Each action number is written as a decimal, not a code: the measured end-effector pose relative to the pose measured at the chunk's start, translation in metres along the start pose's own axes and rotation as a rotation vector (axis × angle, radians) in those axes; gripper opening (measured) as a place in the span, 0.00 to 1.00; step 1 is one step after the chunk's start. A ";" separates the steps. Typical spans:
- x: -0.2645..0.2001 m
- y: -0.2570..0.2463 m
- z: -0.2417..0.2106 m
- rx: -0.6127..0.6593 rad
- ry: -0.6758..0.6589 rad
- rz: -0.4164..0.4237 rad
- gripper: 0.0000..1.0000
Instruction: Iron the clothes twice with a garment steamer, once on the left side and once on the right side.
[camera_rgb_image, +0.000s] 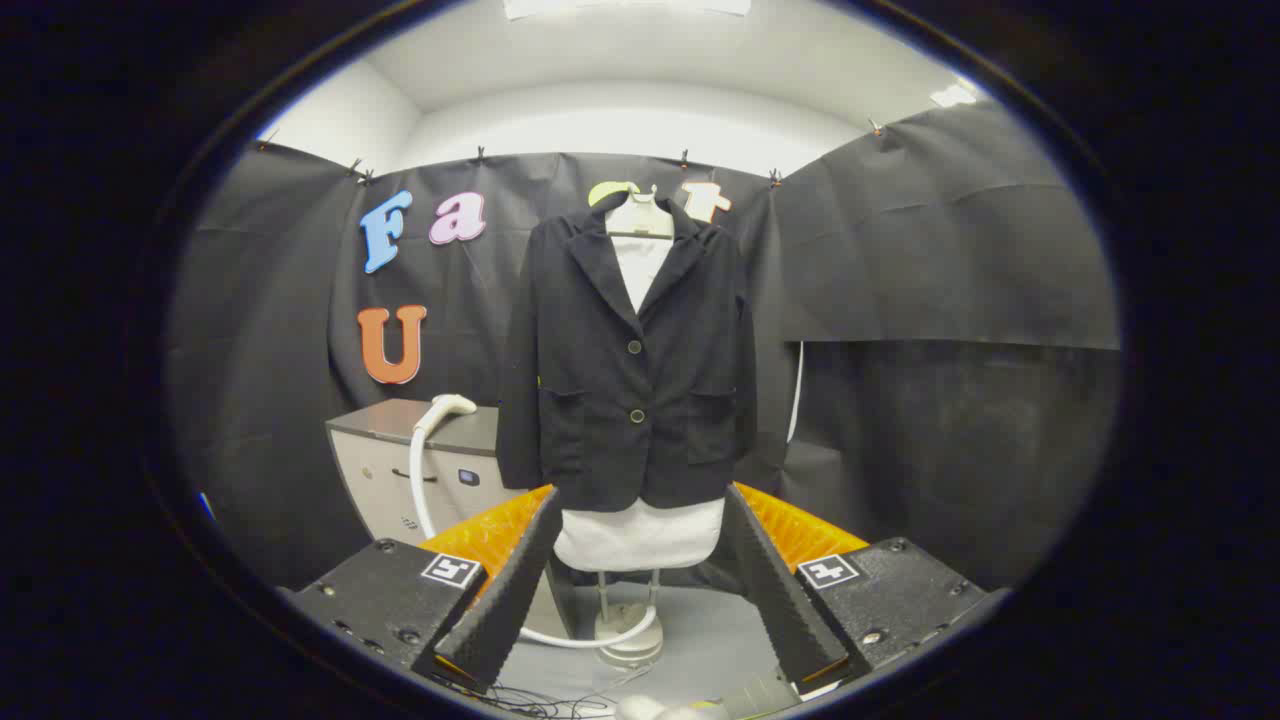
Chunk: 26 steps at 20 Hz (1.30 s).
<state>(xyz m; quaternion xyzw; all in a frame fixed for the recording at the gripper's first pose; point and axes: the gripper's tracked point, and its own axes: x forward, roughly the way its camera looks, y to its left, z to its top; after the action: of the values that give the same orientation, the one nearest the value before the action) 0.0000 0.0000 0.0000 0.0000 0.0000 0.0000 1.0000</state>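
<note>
A black blazer (630, 360) hangs buttoned on a white dress form (640, 535) that stands on a pole with a round base (628, 640), straight ahead beyond my fingers. The steamer's white nozzle head (447, 405) rests on top of a grey cabinet (400, 470) left of the blazer, and its white hose (420, 490) runs down and curls round the stand's base. My gripper (640, 580) is open, with nothing between its fingers, well short of the jacket and to the right of the nozzle.
Black cloth walls close the booth behind and on both sides. A thin white cord (797, 390) hangs just right of the blazer. Dark cables (540, 705) lie on the grey floor below my fingers.
</note>
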 end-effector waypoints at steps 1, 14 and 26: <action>-0.001 0.001 0.000 0.004 0.002 -0.003 1.00; 0.012 0.023 0.001 0.014 0.022 0.002 1.00; 0.099 0.129 0.060 0.008 0.001 0.108 1.00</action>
<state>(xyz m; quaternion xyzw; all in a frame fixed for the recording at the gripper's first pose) 0.0987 0.1285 0.0595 0.0038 0.0005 0.0537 0.9985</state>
